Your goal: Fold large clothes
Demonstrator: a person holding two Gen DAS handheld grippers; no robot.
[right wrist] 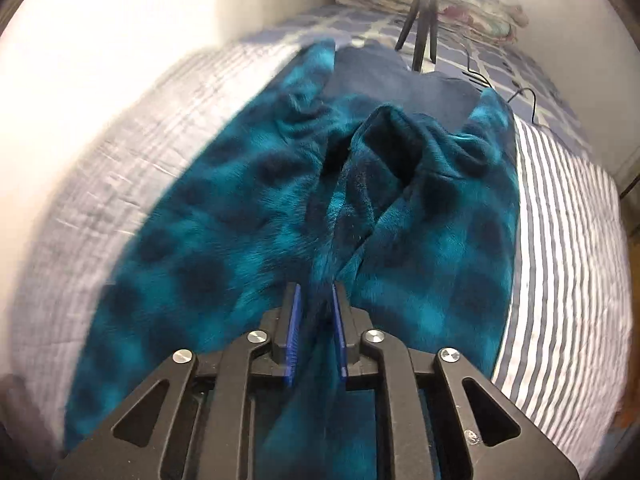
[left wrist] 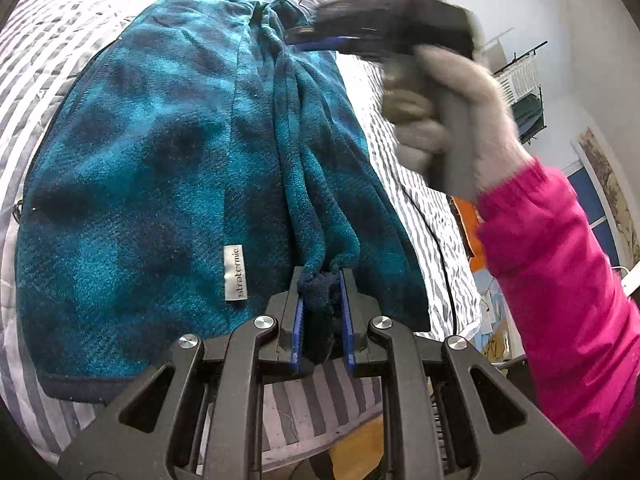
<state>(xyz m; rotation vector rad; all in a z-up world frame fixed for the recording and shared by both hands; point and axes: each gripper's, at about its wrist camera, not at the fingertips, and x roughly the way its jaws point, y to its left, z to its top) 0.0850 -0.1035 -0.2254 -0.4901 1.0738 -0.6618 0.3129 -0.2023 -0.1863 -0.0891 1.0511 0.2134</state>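
Both views are fisheye pictures with dark corners and straight lines bowed toward the rim, so the striped bedcover [left wrist: 420, 216] curves near the edges. The left wrist view is evenly lit and sharp over the teal fleece [left wrist: 152, 160], down to its small woven label [left wrist: 236, 273], while the gloved hand [left wrist: 452, 120] and the right gripper [left wrist: 304, 38] in the upper right are smeared by motion blur. The right wrist view is softer all over, blurred most along its left side, with the wall [right wrist: 100, 40] at upper left and a patch at the top right blown out to white glare.
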